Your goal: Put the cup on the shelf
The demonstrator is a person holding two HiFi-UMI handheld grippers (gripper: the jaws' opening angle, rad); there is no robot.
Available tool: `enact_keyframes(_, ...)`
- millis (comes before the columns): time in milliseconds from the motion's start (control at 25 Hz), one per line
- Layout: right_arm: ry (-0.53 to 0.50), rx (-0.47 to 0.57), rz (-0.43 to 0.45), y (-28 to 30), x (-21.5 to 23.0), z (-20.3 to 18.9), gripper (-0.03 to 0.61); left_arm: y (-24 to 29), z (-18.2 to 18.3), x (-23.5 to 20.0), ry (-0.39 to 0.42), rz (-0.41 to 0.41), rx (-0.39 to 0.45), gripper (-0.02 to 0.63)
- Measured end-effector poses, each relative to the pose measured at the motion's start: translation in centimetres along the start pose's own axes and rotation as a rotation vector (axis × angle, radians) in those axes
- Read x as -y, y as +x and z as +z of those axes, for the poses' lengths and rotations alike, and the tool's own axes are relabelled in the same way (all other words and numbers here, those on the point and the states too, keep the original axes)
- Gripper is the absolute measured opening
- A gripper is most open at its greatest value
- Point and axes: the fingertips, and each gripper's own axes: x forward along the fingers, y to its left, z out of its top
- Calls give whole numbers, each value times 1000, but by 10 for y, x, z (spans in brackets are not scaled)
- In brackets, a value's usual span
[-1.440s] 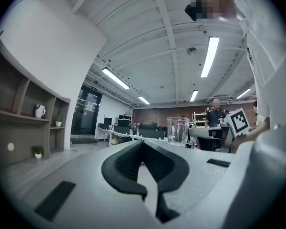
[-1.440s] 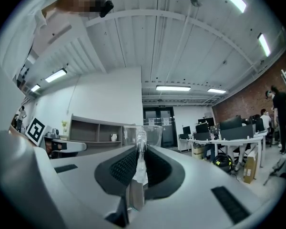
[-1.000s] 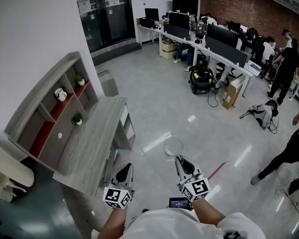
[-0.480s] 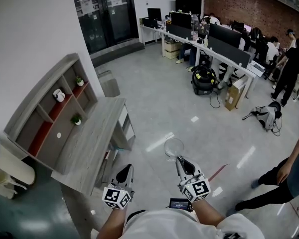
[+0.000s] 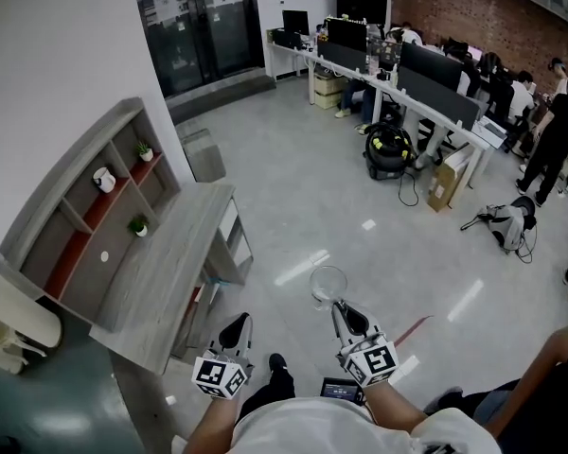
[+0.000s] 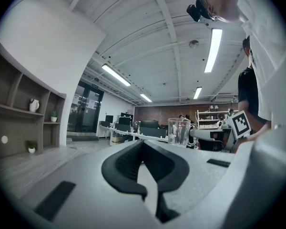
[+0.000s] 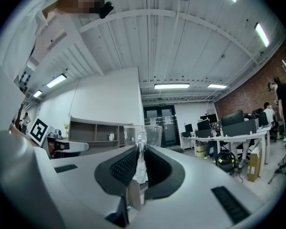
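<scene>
A: How do the jaws of the right gripper (image 7: 139, 155) stand?

B: Nearly together, pinched on the handle of the clear glass cup (image 7: 143, 133). The cup sits upright just beyond the tips, in the air over the grey floor (image 5: 303, 206), resting on nothing.

A: And the left gripper (image 6: 142, 145)?

B: Its pads meet at the tips, with nothing between them. It points level, beside the right one and apart from it.

A: What lies closest around them?

B: The person's dark shoe (image 5: 277, 362) shows on the floor between the 2 grippers. To the left is the grey wooden desk (image 5: 180, 282). Its near corner is close to the left gripper.

A: Where is the shelf?

B: The shelf (image 5: 71, 192) stands along the desk's back edge, against the white wall (image 5: 47, 64), well apart from the cup. A small white jug (image 5: 103, 180) stands on one of its red boards. A potted plant (image 5: 144, 149) is in the compartment beyond that. A second plant (image 5: 138, 225) sits lower, on the desk top at the shelf's front edge. There is also a small white round thing (image 5: 104, 255) in a lower compartment, too small to identify.

A: Anything between the cup and the shelf?

B: Only bare floor and the desk top.

A: And farther off?

B: Dark glass doors (image 5: 194, 26) are at the end of the room. Long office tables with monitors (image 5: 407, 69) run along the right, with people seated at them. A black vacuum cleaner (image 5: 388, 151) and a cardboard box (image 5: 445, 183) stand beside those tables. The brick wall (image 5: 473, 17) is behind.
</scene>
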Motion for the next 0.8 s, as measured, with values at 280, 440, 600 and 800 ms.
enact_keyframes(280, -13, 3, -24, 37, 29, -5, 46, 51, 1, -26, -3, -30, 14, 9)
enact_keyframes(440, -15, 0, -51, 73, 51, -5, 46, 93, 6, -51, -4, -63, 22, 9)
enact_keyframes(600, -39, 0, -77, 116, 71, -3, 46, 143, 9, -85, -10, -97, 28, 9)
enact_keyframes(800, -60, -5, -126, 173, 104, 0, 46, 209, 21, -123, 5, -149, 36, 9)
